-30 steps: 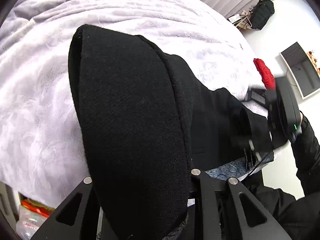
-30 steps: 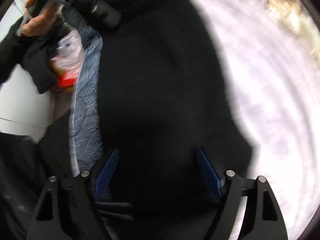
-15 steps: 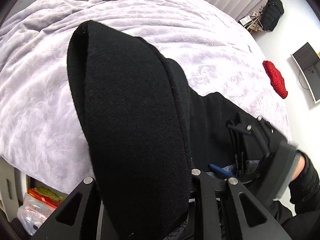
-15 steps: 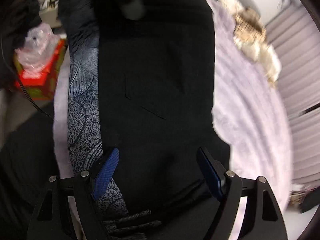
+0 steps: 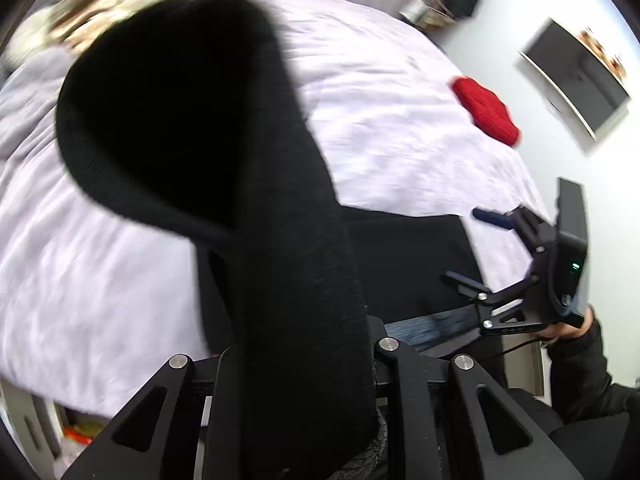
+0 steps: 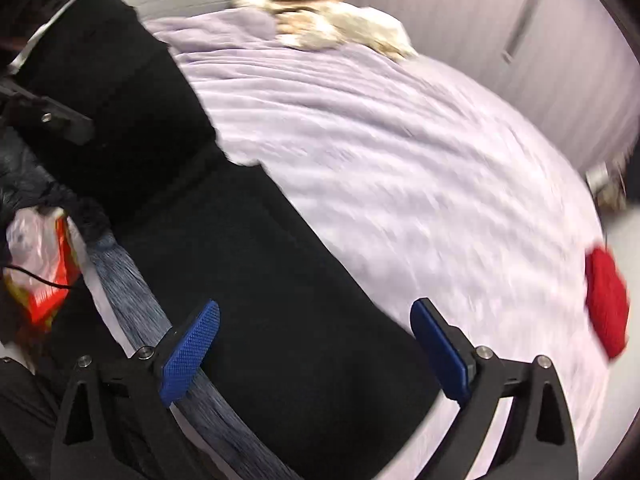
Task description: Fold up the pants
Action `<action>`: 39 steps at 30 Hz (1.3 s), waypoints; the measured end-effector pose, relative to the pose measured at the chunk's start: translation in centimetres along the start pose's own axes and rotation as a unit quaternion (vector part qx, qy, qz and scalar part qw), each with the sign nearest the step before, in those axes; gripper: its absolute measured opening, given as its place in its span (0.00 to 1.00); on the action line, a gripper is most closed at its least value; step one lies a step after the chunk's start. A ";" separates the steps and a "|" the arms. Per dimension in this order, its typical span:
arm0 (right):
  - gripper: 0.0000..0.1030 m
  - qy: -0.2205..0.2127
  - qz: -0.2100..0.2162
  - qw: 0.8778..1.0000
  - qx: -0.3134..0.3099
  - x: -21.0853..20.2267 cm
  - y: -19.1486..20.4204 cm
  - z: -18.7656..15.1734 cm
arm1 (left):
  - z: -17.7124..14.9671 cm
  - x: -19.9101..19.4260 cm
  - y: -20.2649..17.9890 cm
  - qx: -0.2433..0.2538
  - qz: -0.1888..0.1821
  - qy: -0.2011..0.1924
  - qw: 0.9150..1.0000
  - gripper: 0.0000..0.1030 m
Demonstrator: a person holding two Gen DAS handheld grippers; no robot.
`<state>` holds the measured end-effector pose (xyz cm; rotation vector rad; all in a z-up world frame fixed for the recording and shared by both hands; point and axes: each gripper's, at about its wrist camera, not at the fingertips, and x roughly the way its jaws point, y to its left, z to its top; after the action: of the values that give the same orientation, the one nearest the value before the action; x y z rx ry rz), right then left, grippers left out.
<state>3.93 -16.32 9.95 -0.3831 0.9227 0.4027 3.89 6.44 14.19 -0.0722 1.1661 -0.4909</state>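
Observation:
The black pants hang as a thick folded band from my left gripper, which is shut on them; the cloth hides its pads. The rest of the pants lies flat along the near edge of the lilac bed cover. My right gripper hovers over that flat part with its blue pads wide apart. Its jaws are opening and they press on nothing. In the left wrist view the right gripper shows at the right, held by a hand in a black sleeve.
A red knitted piece lies near the bed's right edge. A cream and brown heap of clothes sits at the far end. A blue-grey patterned cloth lies under the pants. An orange packet in a plastic bag sits below the bed edge.
My left gripper has risen and swung across the bed with the pants band. My right gripper has rolled, lifted off the pants and spread its jaws wider.

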 end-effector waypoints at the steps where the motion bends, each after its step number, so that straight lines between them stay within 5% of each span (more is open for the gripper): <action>1: 0.94 0.001 0.010 0.999 0.032 -0.2 -1.4 -1.2 | 0.6 0.7 -1.9 0.014 -0.004 0.007 1.000 0.22; 7: 0.94 0.007 0.020 0.991 0.132 -2.3 -4.5 -9.3 | 2.4 4.2 -11.7 0.085 0.010 0.040 0.996 0.22; 13: 0.94 0.003 0.044 0.983 0.176 -1.6 -7.5 -13.9 | 2.1 13.4 -18.7 0.132 0.053 0.116 0.983 0.26; 15: 0.94 -0.001 0.062 0.979 0.193 -1.8 -8.4 -14.9 | 2.0 16.9 -18.9 0.127 0.058 0.150 0.979 0.49; 17: 0.94 -0.006 0.065 0.977 0.203 -2.4 -9.0 -15.8 | 2.1 18.1 -18.7 0.109 0.037 0.164 0.980 0.59; 21: 0.94 -0.011 0.060 0.976 0.207 -3.8 -9.7 -17.3 | 2.8 15.3 -19.2 0.104 0.010 0.153 0.983 0.67; 26: 0.95 -0.044 0.085 0.966 0.239 -5.5 -11.5 -18.7 | 3.7 8.0 -18.5 0.099 -0.070 0.073 0.990 0.68; 29: 0.99 -0.081 0.145 0.952 0.256 -6.0 -12.5 -18.4 | 3.8 5.3 -15.2 0.079 -0.026 0.002 0.997 1.00; 32: 1.00 -0.096 0.220 0.934 0.263 -5.2 -12.0 -17.5 | 2.1 5.0 -10.6 0.043 0.061 -0.020 0.997 1.00; 36: 1.00 -0.073 0.224 0.936 0.261 -3.6 -10.5 -15.7 | 0.2 7.3 -6.7 -0.018 0.100 -0.010 0.995 1.00; 37: 0.95 -0.073 0.221 0.937 0.261 -3.0 -10.0 -15.1 | -0.5 7.8 -5.6 -0.031 0.103 0.001 0.994 1.00; 39: 0.38 -0.052 0.242 0.940 0.237 -1.6 -8.3 -13.4 | -1.6 9.8 -3.4 -0.053 0.113 0.021 0.992 1.00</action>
<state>-2.01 -30.21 5.17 0.3150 0.9719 0.6220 4.25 -0.23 6.12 -0.0211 1.2242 -0.2308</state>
